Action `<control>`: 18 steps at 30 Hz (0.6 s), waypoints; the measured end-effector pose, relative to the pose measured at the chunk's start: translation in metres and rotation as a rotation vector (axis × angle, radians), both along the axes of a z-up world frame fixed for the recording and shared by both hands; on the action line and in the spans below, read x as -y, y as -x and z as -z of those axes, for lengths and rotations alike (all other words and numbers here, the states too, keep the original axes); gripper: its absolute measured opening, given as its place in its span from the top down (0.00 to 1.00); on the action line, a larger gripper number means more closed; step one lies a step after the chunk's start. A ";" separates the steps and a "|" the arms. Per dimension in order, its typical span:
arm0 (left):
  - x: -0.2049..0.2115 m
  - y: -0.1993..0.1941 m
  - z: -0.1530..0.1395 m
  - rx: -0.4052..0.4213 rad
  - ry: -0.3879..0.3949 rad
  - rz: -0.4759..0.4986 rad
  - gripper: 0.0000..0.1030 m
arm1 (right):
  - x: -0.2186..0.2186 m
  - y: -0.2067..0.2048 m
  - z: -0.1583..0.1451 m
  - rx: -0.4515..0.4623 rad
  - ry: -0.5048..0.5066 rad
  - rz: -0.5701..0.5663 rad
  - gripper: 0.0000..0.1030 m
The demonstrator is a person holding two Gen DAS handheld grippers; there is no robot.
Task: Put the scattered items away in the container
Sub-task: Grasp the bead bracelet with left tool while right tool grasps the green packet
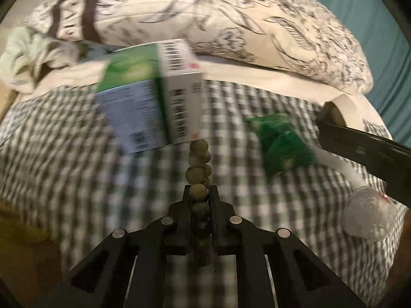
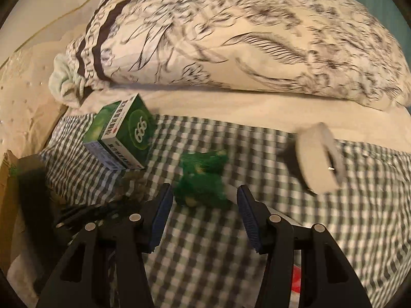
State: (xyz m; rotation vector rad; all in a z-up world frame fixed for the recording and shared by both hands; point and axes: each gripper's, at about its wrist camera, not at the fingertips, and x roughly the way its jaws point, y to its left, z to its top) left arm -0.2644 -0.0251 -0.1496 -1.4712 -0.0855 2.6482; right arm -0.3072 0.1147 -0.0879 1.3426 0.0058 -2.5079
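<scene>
Green box (image 2: 120,134) reads "999" | your left gripper (image 1: 199,192) jaws clamp bead string (image 1: 199,169) | your right gripper (image 2: 205,200) jaws apart, empty

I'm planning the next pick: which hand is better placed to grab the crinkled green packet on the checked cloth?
Right. The right tongs stand open with the crinkled green packet just ahead of their gap. The left tongs are already shut on a string of olive-green beads, so they look occupied.

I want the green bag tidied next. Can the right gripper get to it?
Probably yes. The right gripper is open and empty, and the green bag lies on the checked cloth just ahead of its fingertips, with nothing between.
</scene>
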 end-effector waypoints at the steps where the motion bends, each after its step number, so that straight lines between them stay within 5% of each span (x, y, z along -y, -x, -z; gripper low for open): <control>1: 0.006 0.000 0.000 0.005 -0.003 -0.011 0.89 | 0.004 0.003 0.003 0.002 -0.008 -0.004 0.50; 7: 0.027 -0.001 0.003 0.022 -0.015 -0.057 0.89 | 0.033 0.024 0.034 0.049 -0.093 -0.010 0.50; 9: 0.027 -0.002 0.003 0.022 -0.018 -0.055 0.89 | 0.038 0.028 0.044 0.056 -0.131 0.001 0.58; 12: 0.027 -0.007 0.002 0.025 -0.012 -0.045 0.89 | 0.038 0.022 0.040 0.029 -0.145 0.010 0.70; 18: 0.025 -0.021 -0.015 0.023 -0.008 -0.044 0.89 | 0.026 -0.007 0.014 0.005 -0.089 0.012 0.72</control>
